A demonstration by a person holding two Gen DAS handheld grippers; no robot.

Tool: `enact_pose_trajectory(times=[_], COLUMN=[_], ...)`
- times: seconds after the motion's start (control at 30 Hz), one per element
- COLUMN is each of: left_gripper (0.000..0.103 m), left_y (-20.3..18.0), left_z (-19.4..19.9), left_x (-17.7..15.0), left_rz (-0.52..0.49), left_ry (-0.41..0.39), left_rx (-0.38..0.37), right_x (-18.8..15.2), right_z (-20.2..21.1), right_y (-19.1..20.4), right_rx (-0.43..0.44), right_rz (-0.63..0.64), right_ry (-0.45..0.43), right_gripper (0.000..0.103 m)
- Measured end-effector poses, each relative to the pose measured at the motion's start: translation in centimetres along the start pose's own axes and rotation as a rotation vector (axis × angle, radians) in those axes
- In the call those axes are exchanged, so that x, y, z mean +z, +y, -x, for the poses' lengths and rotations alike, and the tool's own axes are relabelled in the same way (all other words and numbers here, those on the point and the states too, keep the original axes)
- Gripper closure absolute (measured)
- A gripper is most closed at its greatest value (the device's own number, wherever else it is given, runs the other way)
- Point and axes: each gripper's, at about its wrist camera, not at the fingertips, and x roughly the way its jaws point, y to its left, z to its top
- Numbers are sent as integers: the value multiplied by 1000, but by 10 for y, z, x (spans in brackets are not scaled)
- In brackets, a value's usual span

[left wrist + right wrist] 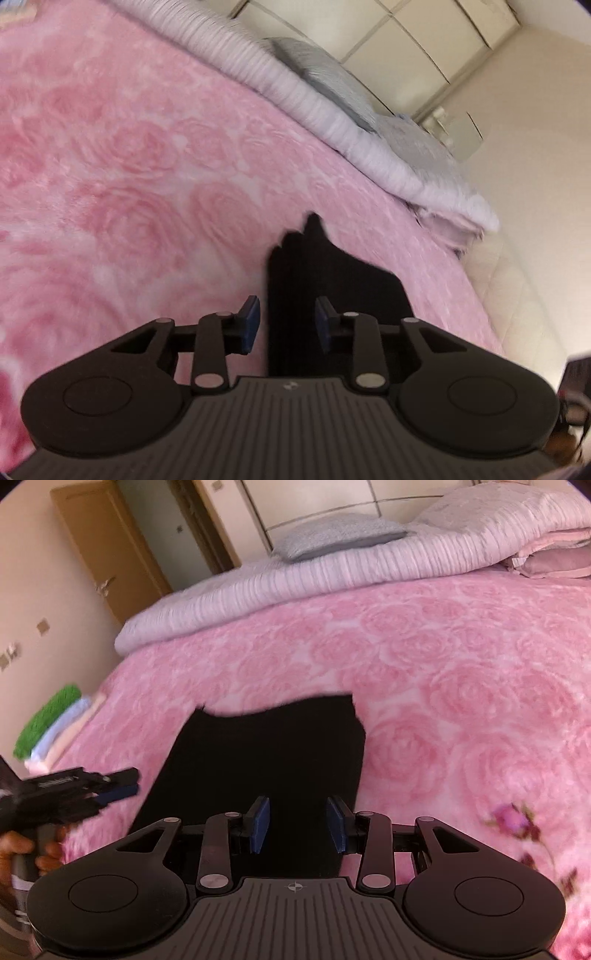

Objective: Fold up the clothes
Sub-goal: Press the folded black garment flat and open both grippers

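Observation:
A black garment (pixel 266 757) lies flat on the pink rose-patterned blanket (pixel 443 701), folded into a rough rectangle. My right gripper (pixel 298 825) hovers over its near edge. Its blue pads (pixel 260 825) stand apart and the cloth shows dark between them, with no pinch visible. In the left wrist view, a corner of the black garment (pixel 317 273) runs under my left gripper (pixel 286 325), whose jaws are open with the blue pads clear of the cloth. The right wrist view also catches the left gripper (pixel 129 781) side-on at the garment's left edge, held by a hand (pixel 22 849).
A white ribbed duvet (pixel 295 579) is folded along the bed's far side, with a grey pillow (pixel 340 535) on it and pink pillows (pixel 554 557) at the right. Folded green, blue and cream towels (pixel 51 727) are stacked at the bed's left edge. A wardrobe (pixel 424 44) and a wall stand beyond.

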Motion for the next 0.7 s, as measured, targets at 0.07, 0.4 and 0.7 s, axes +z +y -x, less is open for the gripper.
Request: enact_pose_trajectory(times=[0.07,0.4,0.7], left_gripper=[78,95,98], left_y=[-14,-47,-46], left_z=[16,6,0], left_x=[-11,-63,-66], left_rz=[-46,-327,-322], left_ry=[5,108,137], left_rx=[-24,111,146], right_x=[-8,-56,-91], right_z=[9,41,9], right_y=[6,26,23], right_rx=[-7,-34,-129], right_rz=[27,117,204], right_ry=[7,-34,151], right_gripper=[65,91,98])
